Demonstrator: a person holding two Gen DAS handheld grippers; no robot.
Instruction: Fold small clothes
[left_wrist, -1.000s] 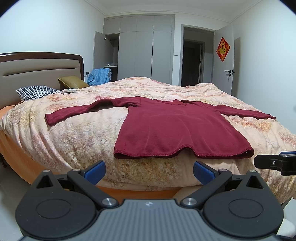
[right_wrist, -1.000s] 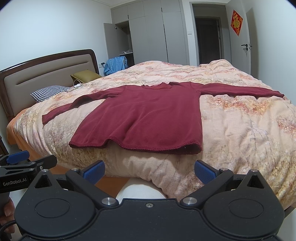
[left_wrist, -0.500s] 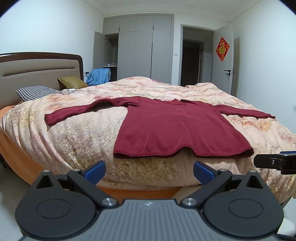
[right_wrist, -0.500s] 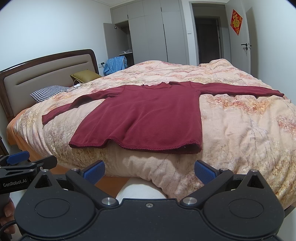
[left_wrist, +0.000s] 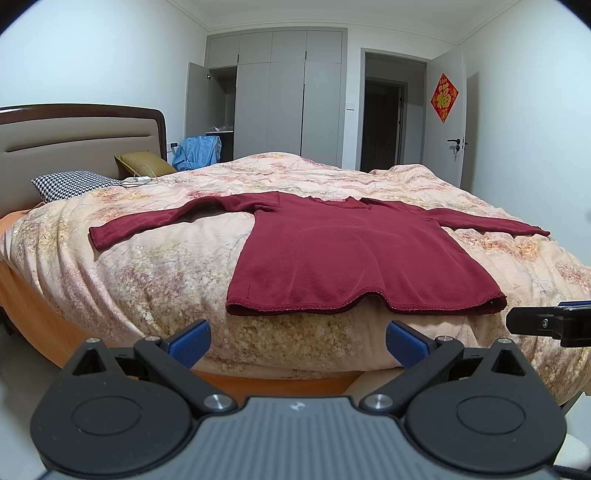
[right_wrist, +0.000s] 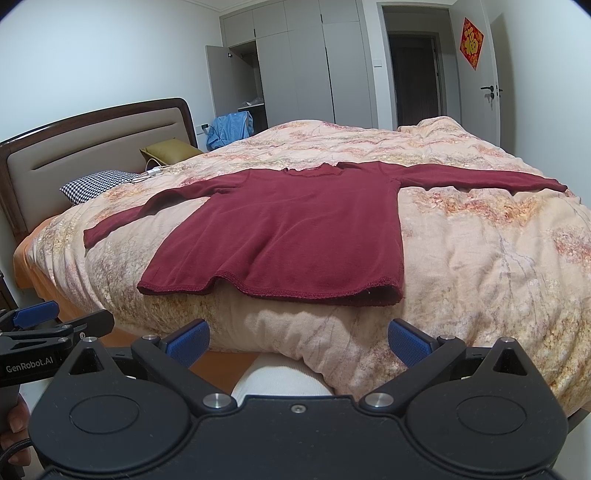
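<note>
Barely a shift since a second ago: both grippers hang where they were, short of the bed's near edge, and the shirt hasn't stirred. On the left sit a houndstooth pillow (left_wrist: 75, 182) and an olive cushion (left_wrist: 142, 162) by the headboard (left_wrist: 74, 134). The maroon shirt (left_wrist: 347, 254) lies flat on the floral quilt (left_wrist: 155, 280), sleeves spread (hem nearest us). Left gripper (left_wrist: 297, 338) fingers spread wide, empty; right gripper (right_wrist: 299, 338) likewise wide, gripping nothing. Nothing blocks the hem.

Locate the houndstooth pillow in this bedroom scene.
In both wrist views the houndstooth pillow lies at far left, against the headboard, beside the olive cushion, beyond the maroon shirt.
</note>
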